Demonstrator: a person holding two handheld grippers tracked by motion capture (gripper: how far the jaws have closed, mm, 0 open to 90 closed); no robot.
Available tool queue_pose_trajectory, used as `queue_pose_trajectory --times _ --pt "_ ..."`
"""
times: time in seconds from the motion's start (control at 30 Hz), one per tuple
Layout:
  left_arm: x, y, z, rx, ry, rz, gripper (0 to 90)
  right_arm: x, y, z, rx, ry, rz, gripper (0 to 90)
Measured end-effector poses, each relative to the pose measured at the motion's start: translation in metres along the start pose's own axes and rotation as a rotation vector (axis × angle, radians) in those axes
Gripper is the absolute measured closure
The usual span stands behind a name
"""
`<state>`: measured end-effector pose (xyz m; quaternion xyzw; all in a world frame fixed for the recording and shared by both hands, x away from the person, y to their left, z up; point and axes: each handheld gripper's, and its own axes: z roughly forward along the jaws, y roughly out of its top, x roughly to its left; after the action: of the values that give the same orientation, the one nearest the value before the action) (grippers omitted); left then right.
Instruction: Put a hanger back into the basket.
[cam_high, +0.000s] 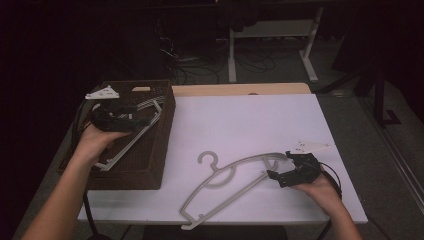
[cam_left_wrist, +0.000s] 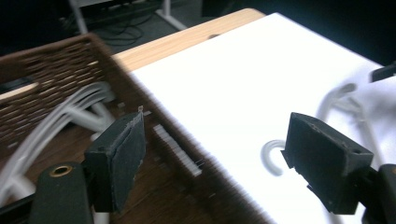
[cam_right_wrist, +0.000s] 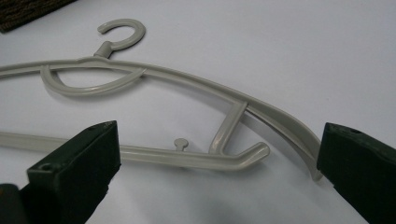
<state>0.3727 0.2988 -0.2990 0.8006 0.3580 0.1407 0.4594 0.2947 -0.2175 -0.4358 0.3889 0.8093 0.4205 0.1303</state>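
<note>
One grey hanger (cam_high: 230, 185) on white table (cam_high: 250, 125), both grippers' jaws open, empty, several hangers (cam_high: 132, 135) in one basket (cam_high: 150, 165).

A white-topped bench (cam_high: 250, 125) takes up the middle of the high view, its surface plain and matte. Along its far edge runs a strip of pale wood (cam_high: 240, 89) with a rounded right corner and one small dark spot on it. Beyond lies a grey floor (cam_high: 280, 70), dimly lit, where black cables (cam_high: 200, 67) loop and trail. A white metal desk frame (cam_high: 232, 55) stands on that floor, its two legs well apart. At the right, a dark stand (cam_high: 382, 100) rises beside the bench.
</note>
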Motion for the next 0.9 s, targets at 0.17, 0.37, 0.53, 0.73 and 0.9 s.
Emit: queue_pose_trajectory --times 0.17,0.37,0.53,0.73,0.9 --pt "-0.022 0.006 0.018 -0.011 -0.057 0.017 17.2 0.001 0.000 0.000 -0.001 0.001 -0.004 0.0" --pt "-0.053 0.008 0.040 -0.030 -0.121 0.037 13.4 0.000 0.001 0.000 -0.002 0.002 -0.004 0.0" --pt "-0.075 0.007 0.057 -0.032 -0.136 0.053 6.5 0.001 0.001 -0.001 -0.009 0.006 0.000 0.0" --pt "-0.104 -0.006 0.089 0.002 -0.202 0.062 1.3 0.001 0.001 -0.002 -0.012 0.014 0.005 0.0" --pt "-0.115 -0.017 0.105 0.039 -0.232 0.072 0.0 0.003 0.003 -0.002 -0.005 0.023 -0.002 0.0"
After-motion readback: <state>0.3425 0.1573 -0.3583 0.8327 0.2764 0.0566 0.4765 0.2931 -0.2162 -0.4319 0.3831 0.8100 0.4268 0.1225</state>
